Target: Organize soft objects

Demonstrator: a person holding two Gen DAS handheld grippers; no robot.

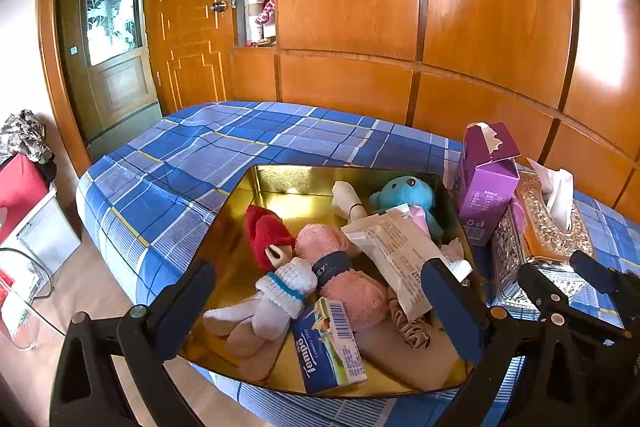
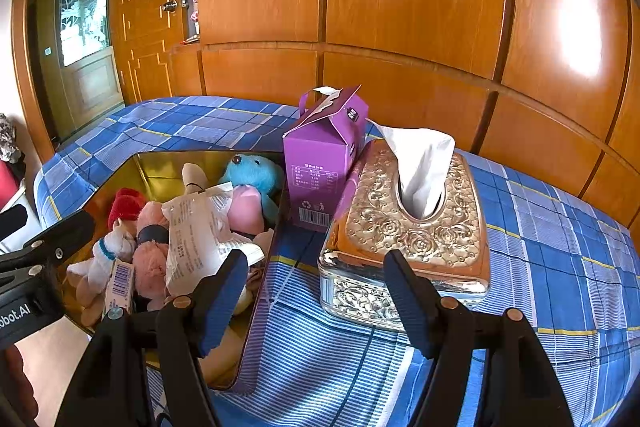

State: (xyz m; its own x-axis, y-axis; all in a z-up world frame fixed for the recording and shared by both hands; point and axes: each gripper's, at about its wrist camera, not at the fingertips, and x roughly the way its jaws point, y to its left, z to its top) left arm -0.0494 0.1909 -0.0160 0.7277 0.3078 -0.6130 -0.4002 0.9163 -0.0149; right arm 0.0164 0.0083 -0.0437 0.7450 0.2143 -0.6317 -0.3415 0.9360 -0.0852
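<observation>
Gold tin point(image 1: 280, 183) already full of plush toys and socks, nothing soft left on the bedspread; left gripper point(image 1: 320, 301) and right gripper point(image 2: 316, 293) both spread, empty, tissue box point(image 2: 412, 223) at right's 12 o'clock.

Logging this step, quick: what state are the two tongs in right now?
Left tongs: open, holding nothing, over the gold metal tin.
Right tongs: open, holding nothing.
</observation>
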